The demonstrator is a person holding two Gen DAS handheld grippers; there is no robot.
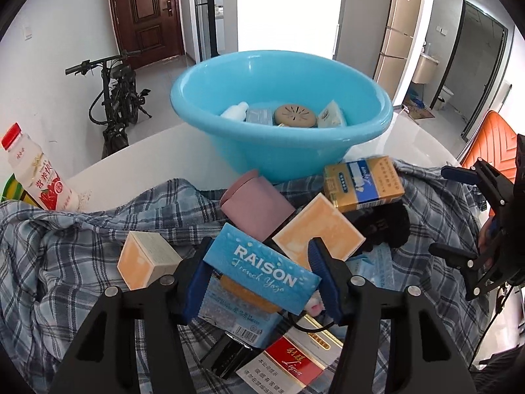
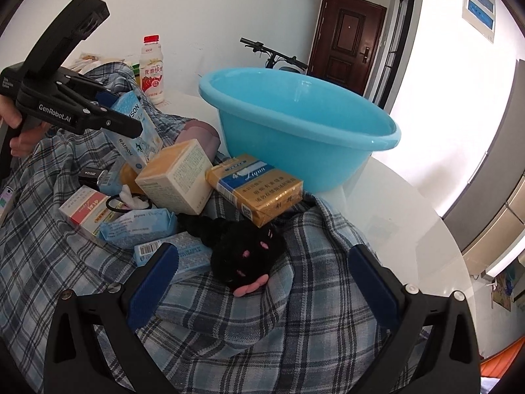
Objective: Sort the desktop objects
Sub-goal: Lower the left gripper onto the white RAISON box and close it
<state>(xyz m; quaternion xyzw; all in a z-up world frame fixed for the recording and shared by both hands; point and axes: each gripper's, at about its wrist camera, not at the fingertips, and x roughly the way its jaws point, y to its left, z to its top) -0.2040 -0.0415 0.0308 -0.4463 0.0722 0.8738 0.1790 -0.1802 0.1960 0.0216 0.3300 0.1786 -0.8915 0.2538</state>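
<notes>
Your left gripper (image 1: pixel 262 275) fingers clamp blue box (image 1: pixel 262 271), lifted above pile just before basin (image 1: pixel 282 105). Keep box level, carry over near rim, release low inside. Your right gripper (image 2: pixel 262 282) fingers spread, empty, over black plush (image 2: pixel 246 249).

Blue box (image 1: pixel 262 271): "RAISON French Yogo"; left gripper (image 2: pixel 123 111): "GenRobot.AI".

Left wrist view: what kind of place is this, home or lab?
Most likely a home apartment. A wooden entry door with a bicycle parked beside it, and a bathroom through the open doorway on the right, all beyond the white table.
</notes>
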